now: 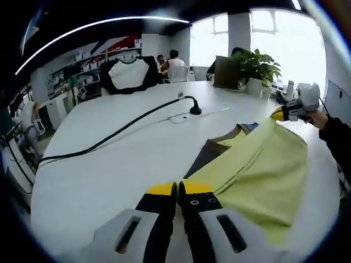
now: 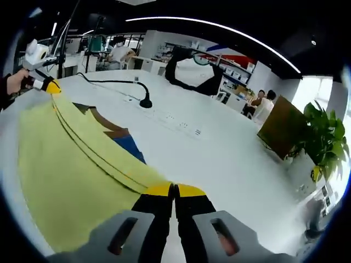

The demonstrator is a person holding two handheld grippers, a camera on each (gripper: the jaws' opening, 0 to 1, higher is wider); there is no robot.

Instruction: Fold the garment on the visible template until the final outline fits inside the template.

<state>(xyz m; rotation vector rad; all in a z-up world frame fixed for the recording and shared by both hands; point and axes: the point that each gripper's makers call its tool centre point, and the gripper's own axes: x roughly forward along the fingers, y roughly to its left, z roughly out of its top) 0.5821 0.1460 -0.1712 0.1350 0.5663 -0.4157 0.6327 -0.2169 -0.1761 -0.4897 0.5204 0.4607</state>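
One yellow garment (image 1: 258, 175) lies spread on the white table (image 1: 109, 164), partly covering one dark template (image 1: 205, 156) with brown and blue patches, beside one black cable (image 1: 118, 129) that ends at a round base. Two grippers hold it: the left gripper (image 1: 178, 189) has its yellow-tipped jaws pressed together on one corner of the garment, and the right gripper (image 2: 173, 190), jaws likewise closed, pinches the opposite corner. In the left gripper view, a hand (image 1: 317, 116) in a dark sleeve holds the right gripper low over the garment's far edge.
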